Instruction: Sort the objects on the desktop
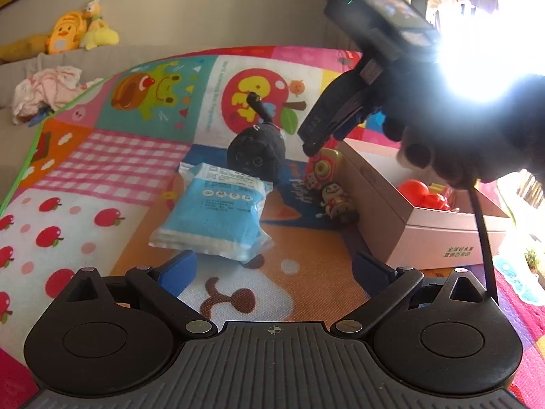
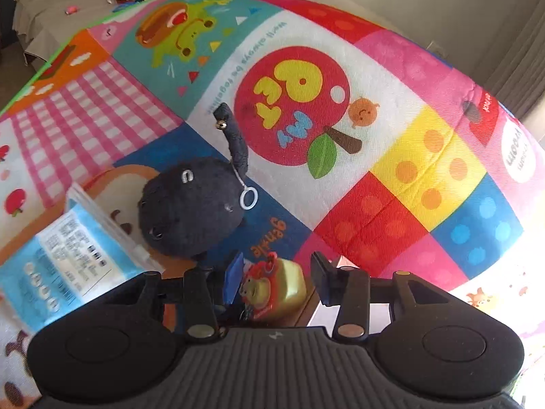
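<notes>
Packet [image 1: 213, 213] on mat [image 1: 112, 170], plush [image 1: 255, 151] just behind it, tins [image 1: 327, 184] between plush and box [image 1: 408, 225], box at mat's right edge.

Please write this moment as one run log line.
left gripper: open, empty | right gripper: open around yellow lion toy, not pressing | black plush, blue packet: on mat | box: holds red toy

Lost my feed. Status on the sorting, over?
Left gripper open, empty. Right gripper open around yellow cartoon toy. Black plush close beside. Box nearby.
</notes>
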